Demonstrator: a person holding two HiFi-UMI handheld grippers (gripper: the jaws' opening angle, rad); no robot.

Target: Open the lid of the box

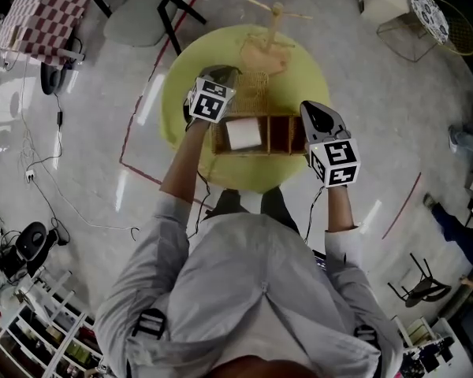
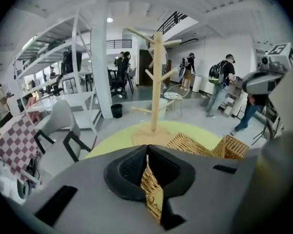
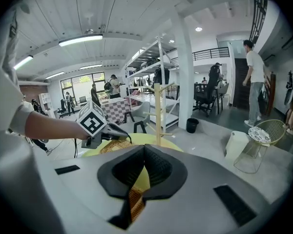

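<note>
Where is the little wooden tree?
In the head view, the wooden tree stands at the far edge of the round yellow table, just behind the wicker box.

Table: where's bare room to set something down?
Free: the table's left side, between the open lid and the rim, and its far right, past the stand. Crowded: the middle, with the box, left gripper and right gripper. The near strip is narrow.
</note>
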